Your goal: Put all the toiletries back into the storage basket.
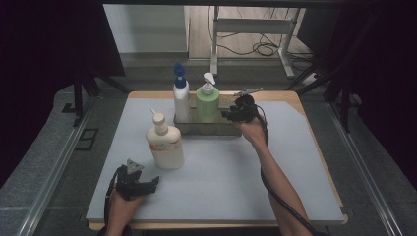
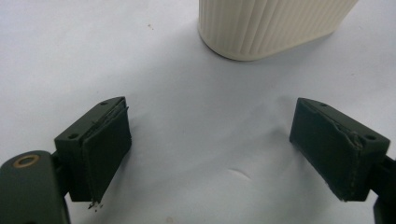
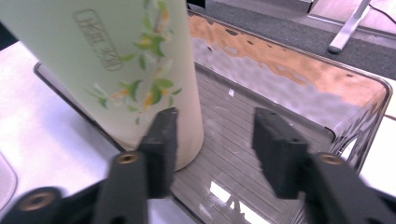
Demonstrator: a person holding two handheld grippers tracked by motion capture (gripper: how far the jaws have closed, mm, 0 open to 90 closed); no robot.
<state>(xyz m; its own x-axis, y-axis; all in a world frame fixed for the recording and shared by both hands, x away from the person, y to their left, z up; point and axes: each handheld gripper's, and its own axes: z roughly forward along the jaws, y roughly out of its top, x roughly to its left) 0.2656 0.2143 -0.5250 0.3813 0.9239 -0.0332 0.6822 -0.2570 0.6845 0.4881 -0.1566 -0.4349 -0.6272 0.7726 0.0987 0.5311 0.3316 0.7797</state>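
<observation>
A clear plastic tray stands at the back middle of the mat. In it stand a white bottle with a blue cap and a green pump bottle. My right gripper is open at the tray's right end. In the right gripper view its jaws hang over the tray with nothing between them, the left one beside the flower-printed green bottle. A cream pump bottle stands on the mat, left of centre. My left gripper rests open near the front left, its jaws wide apart short of the ribbed cream bottle.
The pale blue mat covers most of a wooden table whose edge shows at the back right. Beyond the table are grey floor, a desk frame with cables, and dark curtains at both sides.
</observation>
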